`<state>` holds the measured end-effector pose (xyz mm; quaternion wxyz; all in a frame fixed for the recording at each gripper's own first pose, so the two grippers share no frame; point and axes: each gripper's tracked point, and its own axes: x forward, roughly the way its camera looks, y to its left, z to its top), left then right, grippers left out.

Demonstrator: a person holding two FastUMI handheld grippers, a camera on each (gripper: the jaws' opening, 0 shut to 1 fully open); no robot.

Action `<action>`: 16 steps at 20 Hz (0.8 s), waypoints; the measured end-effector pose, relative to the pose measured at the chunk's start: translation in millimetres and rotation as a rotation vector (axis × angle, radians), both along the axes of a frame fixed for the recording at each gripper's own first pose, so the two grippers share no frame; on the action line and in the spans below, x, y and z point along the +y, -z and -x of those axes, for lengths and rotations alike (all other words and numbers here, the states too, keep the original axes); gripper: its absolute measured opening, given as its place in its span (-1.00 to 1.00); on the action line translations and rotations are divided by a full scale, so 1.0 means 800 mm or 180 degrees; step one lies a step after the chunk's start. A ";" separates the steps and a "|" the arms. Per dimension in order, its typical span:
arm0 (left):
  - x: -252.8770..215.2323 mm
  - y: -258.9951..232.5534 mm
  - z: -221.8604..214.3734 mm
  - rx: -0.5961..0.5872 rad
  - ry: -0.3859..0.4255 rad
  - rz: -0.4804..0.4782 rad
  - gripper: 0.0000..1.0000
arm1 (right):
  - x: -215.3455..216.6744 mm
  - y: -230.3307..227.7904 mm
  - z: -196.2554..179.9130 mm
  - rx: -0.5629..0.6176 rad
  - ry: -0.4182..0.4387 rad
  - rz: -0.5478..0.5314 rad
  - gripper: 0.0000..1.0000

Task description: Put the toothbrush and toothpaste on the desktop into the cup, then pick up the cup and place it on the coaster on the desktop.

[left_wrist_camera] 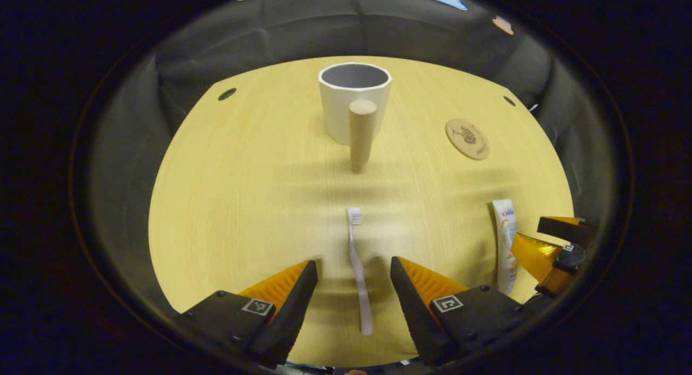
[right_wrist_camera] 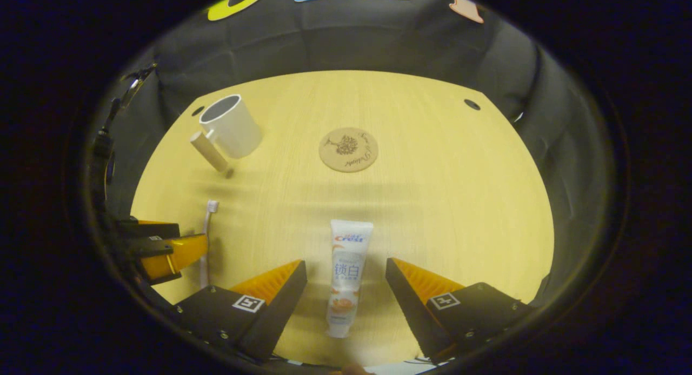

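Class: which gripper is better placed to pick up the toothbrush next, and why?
Left. The left gripper is open with the toothbrush lying between its fingers; the right gripper straddles the toothpaste instead.

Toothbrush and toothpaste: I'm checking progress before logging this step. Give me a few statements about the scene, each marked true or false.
1. The toothbrush lies flat on the desktop between the left tool's open fingers. True.
2. The toothpaste is already in the cup. False: it lies on the desktop between the right tool's open fingers.
3. The cup stands on the coaster. False: it stands apart from it.
4. The coaster is bare. True.
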<state>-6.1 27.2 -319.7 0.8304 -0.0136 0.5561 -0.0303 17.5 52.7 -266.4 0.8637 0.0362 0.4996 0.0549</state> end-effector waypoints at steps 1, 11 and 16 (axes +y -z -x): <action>0.001 0.005 0.003 0.0056 0.0002 0.0000 0.82 | 0.002 0.004 0.000 0.0071 -0.0001 -0.0012 0.90; -0.002 0.030 0.030 0.0602 0.0022 0.0040 1.00 | 0.015 0.041 0.007 0.0632 -0.0011 -0.0089 0.91; 0.001 0.034 0.031 0.0644 0.0011 -0.0050 0.62 | 0.016 0.051 0.009 0.0744 -0.0022 -0.0085 0.92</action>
